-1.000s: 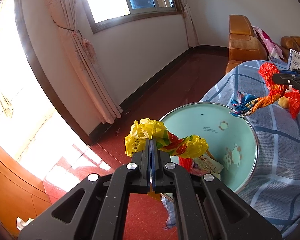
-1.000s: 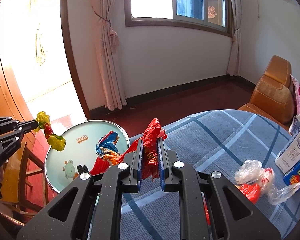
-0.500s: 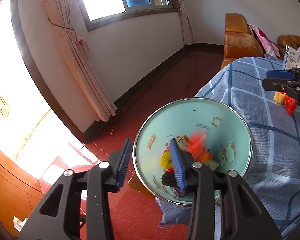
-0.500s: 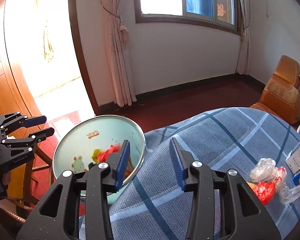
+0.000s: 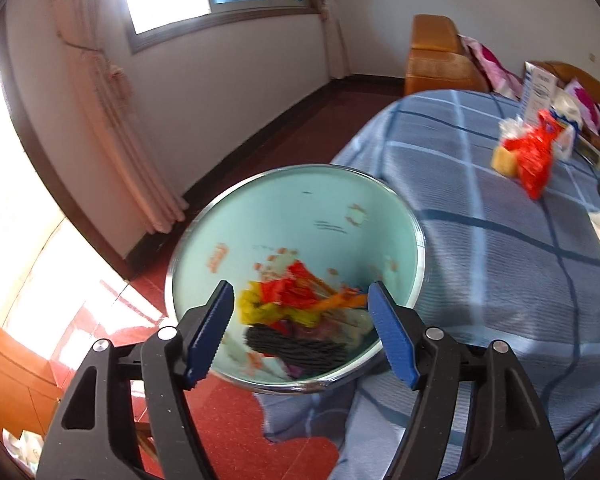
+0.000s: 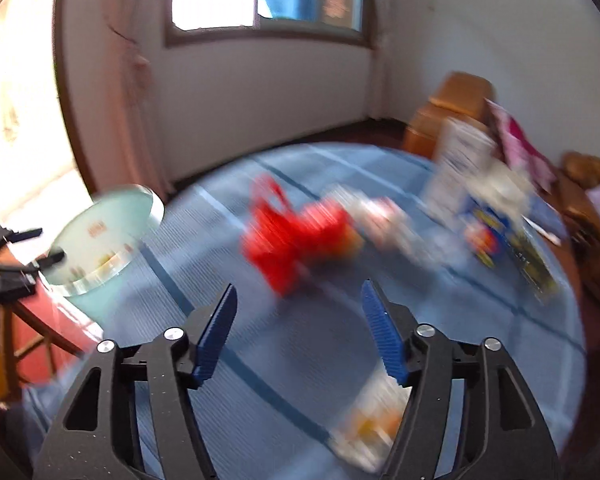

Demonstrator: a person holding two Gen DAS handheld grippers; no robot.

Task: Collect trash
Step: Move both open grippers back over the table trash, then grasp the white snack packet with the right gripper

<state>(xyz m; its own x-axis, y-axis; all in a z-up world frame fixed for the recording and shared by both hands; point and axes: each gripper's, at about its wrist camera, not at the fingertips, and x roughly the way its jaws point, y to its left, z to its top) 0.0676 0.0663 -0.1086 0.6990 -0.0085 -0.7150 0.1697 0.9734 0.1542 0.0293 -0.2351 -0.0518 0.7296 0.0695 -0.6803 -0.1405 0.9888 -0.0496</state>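
Only the left view looks into the bin (image 5: 300, 216) beside the table (image 5: 500, 264), wrappers (image 5: 296, 300) heaped below the empty, just-opened left gripper (image 5: 300, 320), while the right gripper (image 6: 298, 332), likewise spread and empty, faces the red bag (image 6: 292, 240) on the table.

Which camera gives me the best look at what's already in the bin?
Left wrist. It looks straight down into the bin, showing the wrappers piled at the bottom, slightly blurred. The right wrist view catches only the bin's rim and part of the inside wall at the far left edge, heavily blurred.
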